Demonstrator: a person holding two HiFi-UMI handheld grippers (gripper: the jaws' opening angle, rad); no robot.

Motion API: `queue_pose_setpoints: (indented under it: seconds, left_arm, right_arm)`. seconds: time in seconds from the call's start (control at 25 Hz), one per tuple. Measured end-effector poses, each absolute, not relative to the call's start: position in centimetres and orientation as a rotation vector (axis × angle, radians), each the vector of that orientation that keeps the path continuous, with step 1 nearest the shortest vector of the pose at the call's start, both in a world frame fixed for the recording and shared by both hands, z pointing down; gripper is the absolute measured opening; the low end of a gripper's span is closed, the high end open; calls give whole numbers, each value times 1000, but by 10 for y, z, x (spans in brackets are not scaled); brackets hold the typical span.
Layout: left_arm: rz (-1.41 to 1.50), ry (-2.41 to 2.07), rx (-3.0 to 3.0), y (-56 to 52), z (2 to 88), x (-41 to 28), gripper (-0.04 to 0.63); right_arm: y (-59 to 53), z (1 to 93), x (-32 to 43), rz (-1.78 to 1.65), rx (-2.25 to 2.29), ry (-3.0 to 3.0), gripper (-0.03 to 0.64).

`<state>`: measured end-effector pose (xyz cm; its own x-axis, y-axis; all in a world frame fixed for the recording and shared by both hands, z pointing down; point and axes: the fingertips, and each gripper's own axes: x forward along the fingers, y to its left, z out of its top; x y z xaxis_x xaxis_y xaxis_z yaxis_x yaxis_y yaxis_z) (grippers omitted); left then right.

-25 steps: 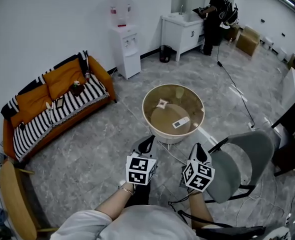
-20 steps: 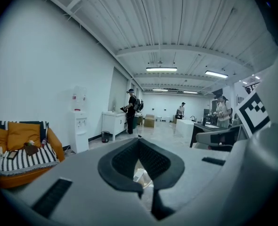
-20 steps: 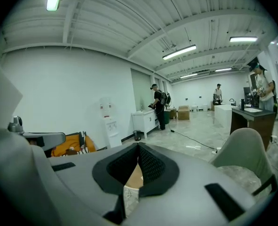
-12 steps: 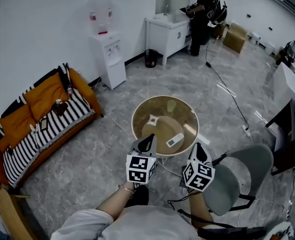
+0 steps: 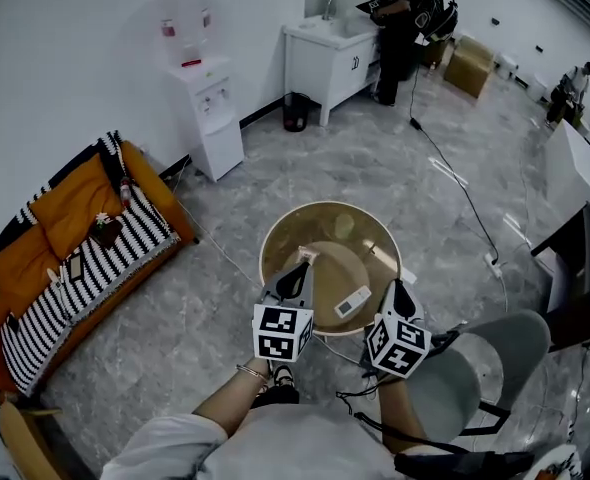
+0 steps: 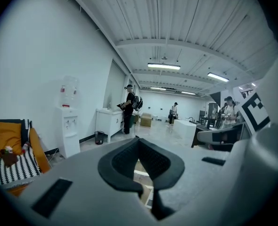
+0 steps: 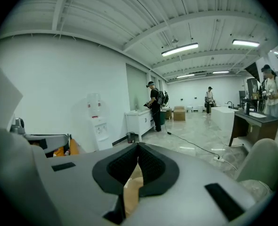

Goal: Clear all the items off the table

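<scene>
A round glass-topped table (image 5: 274,232) stands on the floor just ahead of both grippers. On it lie a white remote control (image 5: 352,301), a small white square item (image 5: 304,255) and what looks like a clear glass (image 5: 343,226). My left gripper (image 5: 296,272) hovers over the table's near left edge, close to the square item, shut with nothing in it. My right gripper (image 5: 399,291) hangs at the near right edge beside the remote, also shut and empty. In the left gripper view the left gripper (image 6: 139,140) has its jaws meeting, and the right gripper (image 7: 138,146) does too.
A grey chair (image 5: 486,356) stands right of the table. An orange sofa with a striped throw (image 5: 67,240) lines the left wall. Farther off are a water dispenser (image 5: 206,108), a white cabinet (image 5: 326,54) with a person (image 5: 400,13), a floor cable (image 5: 456,184) and a dark desk (image 5: 587,280).
The table has come nearer and now sits right under both grippers' tips. The sofa and dispenser have slid left in view. Both grippers stay shut.
</scene>
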<state>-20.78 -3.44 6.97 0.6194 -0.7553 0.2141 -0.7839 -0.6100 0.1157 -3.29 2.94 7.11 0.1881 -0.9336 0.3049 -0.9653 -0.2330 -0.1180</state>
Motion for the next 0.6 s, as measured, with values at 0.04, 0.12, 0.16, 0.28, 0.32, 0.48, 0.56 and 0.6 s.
queue_pose_setpoints:
  seconds: [0.04,0.12,0.16,0.28,0.32,0.48,0.56,0.6]
  left_arm:
    - [212,-1265,2644,-43,70,-207,8]
    - [213,-1249,2641,-58,74,-204,8]
    - [214,-1241,2636,-64,77,-202,8]
    - [225,-1227,2599,-82,95,-197,8]
    - [234,-1222,2583,-86,104,-196,8]
    - [297,-1214,2541,-88,131,-187,8]
    - [316,-1220,2528,-90,134,-183,8]
    - [322,-1224,2524,-92,134,-183,8]
  right_arm:
    - [21,72,-33,486,2342,-1873,23]
    - [10,72,-31,495,2348,-1854,23]
    - [6,73,-30,495,2351,-1845,23]
    - [-5,80,-26,486,2345,-1819,23]
    - [-9,86,-25,490,2338,-1808,23]
    - [-15,115,-8,562,2313,-1764,23]
    - [-22,120,0,585,2307,-1762,23]
    - [-26,121,2,590,2301,-1765,23]
